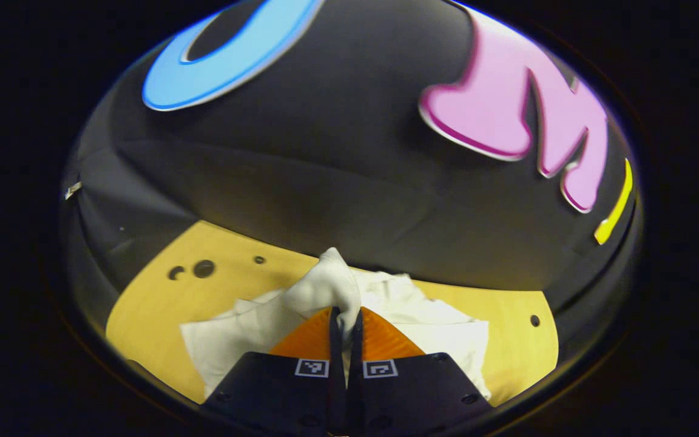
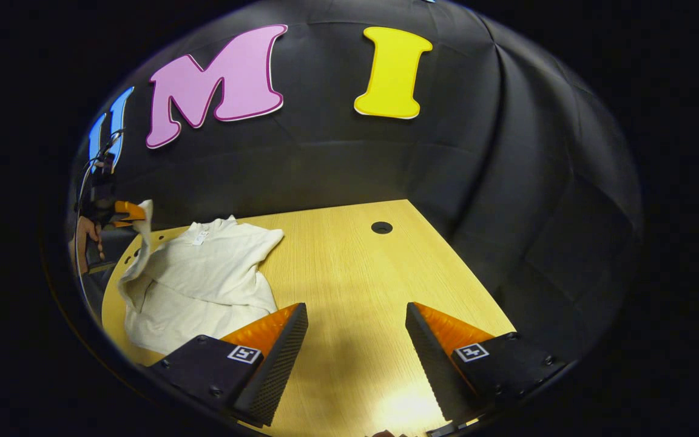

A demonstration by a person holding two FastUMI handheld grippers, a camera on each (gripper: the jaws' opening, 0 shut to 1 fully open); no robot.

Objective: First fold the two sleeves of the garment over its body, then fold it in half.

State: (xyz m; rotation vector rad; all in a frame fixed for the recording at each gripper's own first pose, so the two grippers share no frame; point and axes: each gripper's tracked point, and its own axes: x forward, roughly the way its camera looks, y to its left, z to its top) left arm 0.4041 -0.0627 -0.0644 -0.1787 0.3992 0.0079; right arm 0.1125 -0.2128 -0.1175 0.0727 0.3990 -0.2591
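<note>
My left gripper (image 1: 344,321) pinches a sleeve (image 1: 325,285) of the soft, light shirt (image 2: 204,273) lying on the bench (image 2: 355,273); my right gripper (image 2: 355,340) hangs wide beside the shirt, empty.

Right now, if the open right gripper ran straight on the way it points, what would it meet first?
Probably bare light wooden tabletop: nothing lies ahead of the right gripper. The cream garment sits off to its left. Beyond is the black cloth wall, though depth is unclear.

Legible text: none.
Signs: square black-and-white coded markers, one on each finger mount of the left gripper (image 1: 344,331) and right gripper (image 2: 355,337).
Neck label on the garment (image 2: 204,279): too small to read.
</note>
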